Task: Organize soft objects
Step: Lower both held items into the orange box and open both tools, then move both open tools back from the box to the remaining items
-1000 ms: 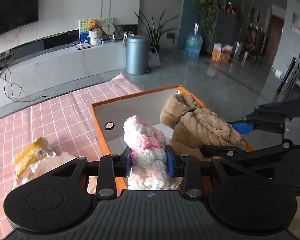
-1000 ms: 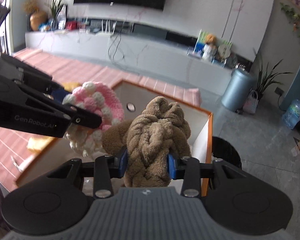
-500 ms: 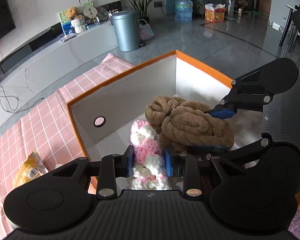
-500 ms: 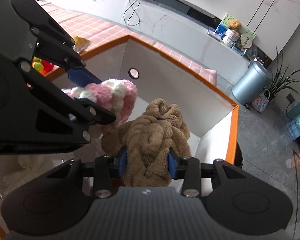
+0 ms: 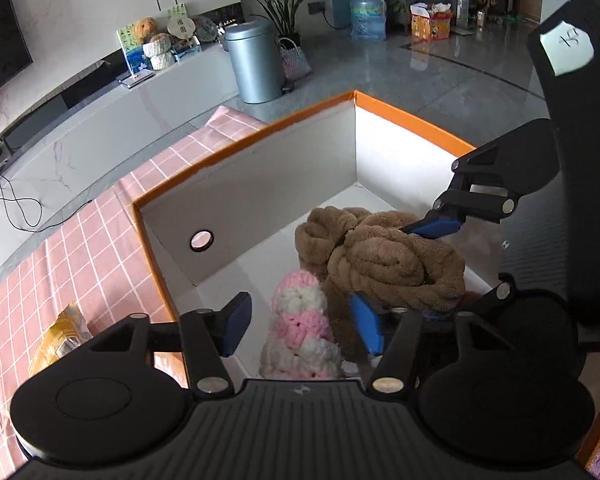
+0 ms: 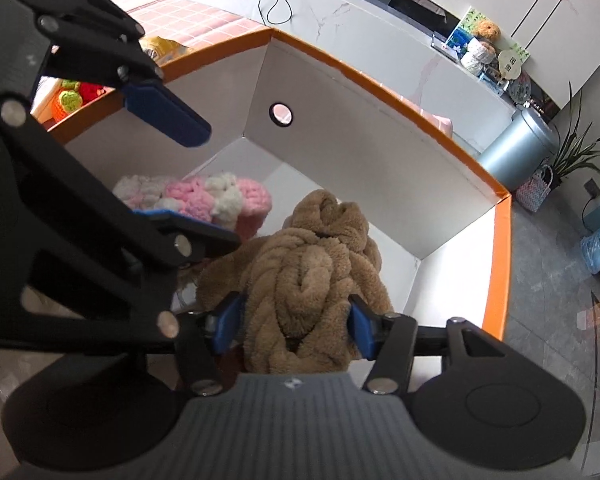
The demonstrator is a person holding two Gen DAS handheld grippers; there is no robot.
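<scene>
Release step: both soft things lie inside the orange-rimmed white box (image 5: 412,118); the left gripper (image 5: 300,326), jaws just spread, clears the pink-and-white crocheted yarn piece (image 5: 300,320); the right gripper (image 6: 296,322), jaws just widening, flanks the brown braided plush bundle (image 6: 312,280) (contact uncertain); next, lift both straight out.

Only one mark close to legible: a handwritten scrawl, perhaps "15", on a pale sticker (image 5: 566,49) stuck to the black body of the right gripper in the left wrist view. Print on the yellow packet (image 5: 56,344), on the red-and-yellow carton (image 5: 431,26) on the floor and on the picture card (image 6: 466,28) on the counter too small to read.
</scene>
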